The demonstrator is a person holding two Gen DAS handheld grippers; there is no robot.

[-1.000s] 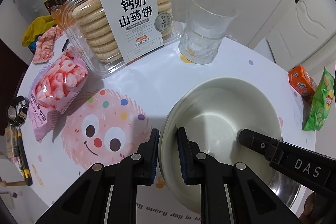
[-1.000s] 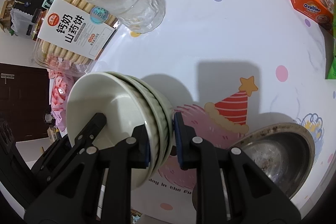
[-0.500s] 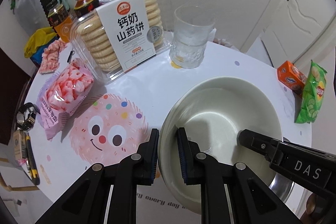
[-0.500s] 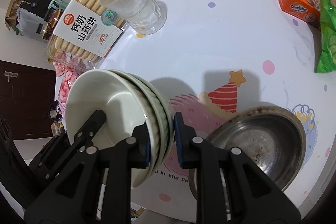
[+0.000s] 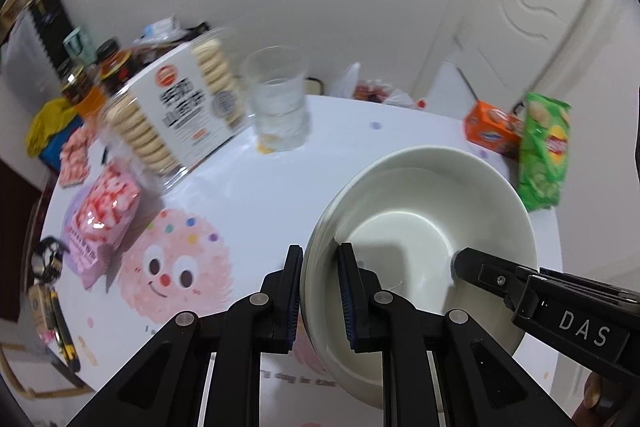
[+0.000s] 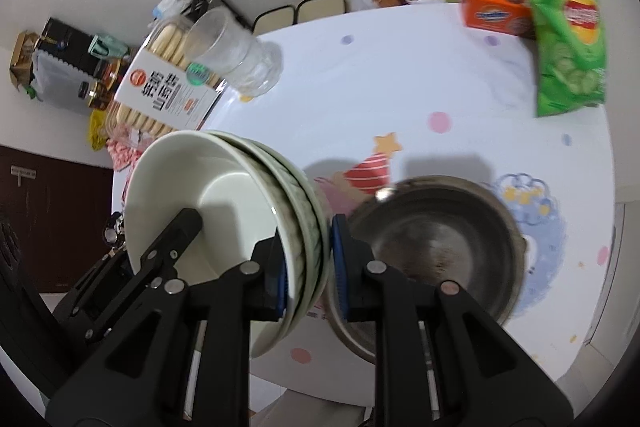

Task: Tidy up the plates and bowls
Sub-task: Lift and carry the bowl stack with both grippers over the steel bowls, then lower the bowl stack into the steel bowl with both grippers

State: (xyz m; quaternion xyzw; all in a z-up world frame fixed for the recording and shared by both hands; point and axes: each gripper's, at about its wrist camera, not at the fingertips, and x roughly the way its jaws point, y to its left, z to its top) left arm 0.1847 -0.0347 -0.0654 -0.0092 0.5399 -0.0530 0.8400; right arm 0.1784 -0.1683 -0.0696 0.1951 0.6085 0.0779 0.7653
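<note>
A stack of pale ceramic bowls [image 5: 416, 211] is held in the air above the white table [image 5: 280, 179]. My left gripper [image 5: 319, 295] is shut on the stack's near rim. My right gripper [image 6: 307, 263] is shut on the opposite rim; the stack [image 6: 224, 203] shows edge-on there, with three rims visible. The right gripper's finger [image 5: 492, 271] reaches into the bowl from the right in the left wrist view. A steel bowl [image 6: 436, 251] sits on the table just right of the held stack.
A biscuit box [image 5: 176, 115], a glass tumbler [image 5: 278, 103], a pink snack bag [image 5: 100, 215], an orange box [image 5: 492, 131] and a green chip bag [image 5: 544, 151] stand on the table. Bottles [image 5: 108, 67] stand at the far left.
Both grippers have lifted the bowl stack higher and moved it back; the table looks farther away. The steel bowl has come into fuller view under the right gripper.
</note>
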